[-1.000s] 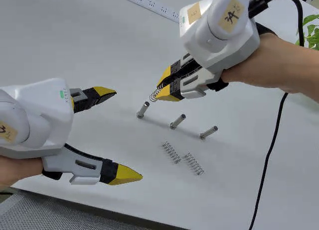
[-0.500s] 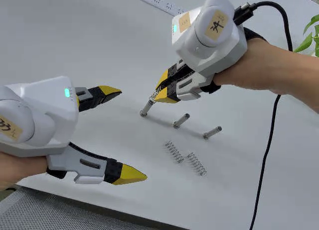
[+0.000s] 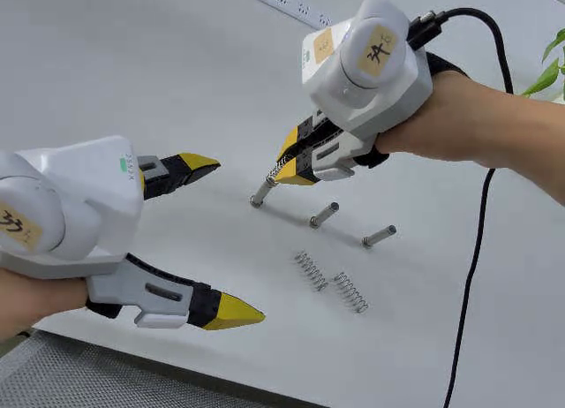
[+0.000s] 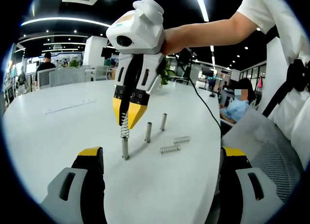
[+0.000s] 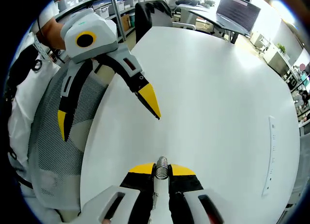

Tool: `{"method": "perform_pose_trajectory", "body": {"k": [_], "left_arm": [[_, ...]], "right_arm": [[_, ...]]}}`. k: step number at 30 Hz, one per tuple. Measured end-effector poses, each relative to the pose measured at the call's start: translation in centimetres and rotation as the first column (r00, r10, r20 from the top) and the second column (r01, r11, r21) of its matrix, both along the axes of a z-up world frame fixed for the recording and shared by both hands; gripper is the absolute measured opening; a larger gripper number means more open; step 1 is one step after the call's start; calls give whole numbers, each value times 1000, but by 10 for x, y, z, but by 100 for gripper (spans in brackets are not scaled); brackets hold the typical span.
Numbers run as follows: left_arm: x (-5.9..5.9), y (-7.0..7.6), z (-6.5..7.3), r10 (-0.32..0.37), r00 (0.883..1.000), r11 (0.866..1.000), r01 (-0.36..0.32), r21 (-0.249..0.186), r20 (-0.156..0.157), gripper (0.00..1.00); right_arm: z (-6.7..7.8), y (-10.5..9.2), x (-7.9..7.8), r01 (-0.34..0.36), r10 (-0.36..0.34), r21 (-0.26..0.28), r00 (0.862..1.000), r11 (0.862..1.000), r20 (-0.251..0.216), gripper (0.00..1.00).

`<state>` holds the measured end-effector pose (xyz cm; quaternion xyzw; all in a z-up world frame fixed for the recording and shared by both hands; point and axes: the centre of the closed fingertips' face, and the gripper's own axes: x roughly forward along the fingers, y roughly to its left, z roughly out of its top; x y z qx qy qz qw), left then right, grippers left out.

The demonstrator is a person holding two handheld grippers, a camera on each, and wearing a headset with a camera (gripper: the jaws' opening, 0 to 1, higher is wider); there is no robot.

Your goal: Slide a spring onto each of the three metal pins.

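Our right gripper [image 3: 284, 168] is pinching one spring [image 3: 275, 170]. The spring's low end is right at the top of the first pin [image 3: 261, 192]. Our left gripper [image 3: 240, 241] is spread wide and empty. We count three pins standing on the white table [image 3: 132, 72]. We count three springs: one held, and two loose springs [image 3: 307, 271] lying near the pins.

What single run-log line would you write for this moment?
right gripper: shut on spring, held at top of end pin | left gripper: open, empty | loose springs: two | bare pins: two
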<state>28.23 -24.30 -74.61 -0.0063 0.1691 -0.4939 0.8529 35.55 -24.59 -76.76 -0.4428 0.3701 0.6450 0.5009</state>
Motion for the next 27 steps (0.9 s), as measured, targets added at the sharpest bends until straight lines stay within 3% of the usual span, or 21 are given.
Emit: {"method": "perform_pose_trajectory", "body": {"k": [27], "left_arm": [[1, 1, -4, 3, 1000, 1000, -3, -14, -9, 98]], "right_arm": [[-19, 4, -5, -23, 23, -24, 1000, 999, -12, 7]]}}
